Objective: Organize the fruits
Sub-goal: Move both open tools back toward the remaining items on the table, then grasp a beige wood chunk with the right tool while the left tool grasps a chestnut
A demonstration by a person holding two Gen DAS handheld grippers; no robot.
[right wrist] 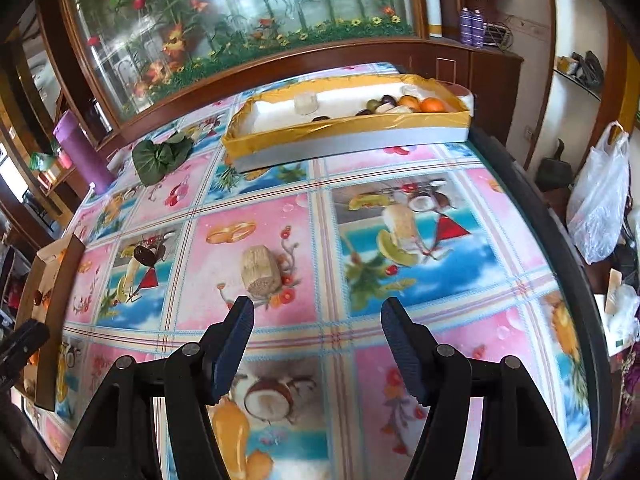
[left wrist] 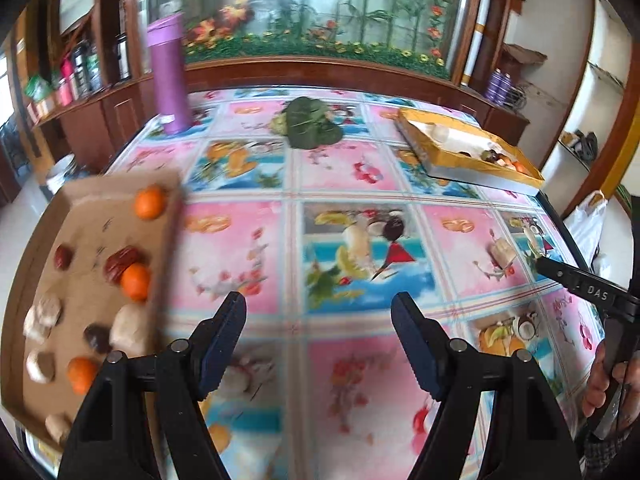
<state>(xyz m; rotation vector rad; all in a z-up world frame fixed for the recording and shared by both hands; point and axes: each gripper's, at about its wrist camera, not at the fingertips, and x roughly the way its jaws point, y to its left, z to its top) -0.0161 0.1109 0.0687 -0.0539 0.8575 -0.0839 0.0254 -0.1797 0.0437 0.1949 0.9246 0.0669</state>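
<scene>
Both tools hang empty over the table, the right gripper (right wrist: 317, 326) spread wide, a pale cut chunk (right wrist: 260, 274) lying loose just ahead. The left gripper (left wrist: 319, 320) is spread too, beside the cardboard tray (left wrist: 24, 248) at the left edge, seemingly the source. The gold-rimmed box (right wrist: 344, 126) at the far right corner looks like the destination.
</scene>
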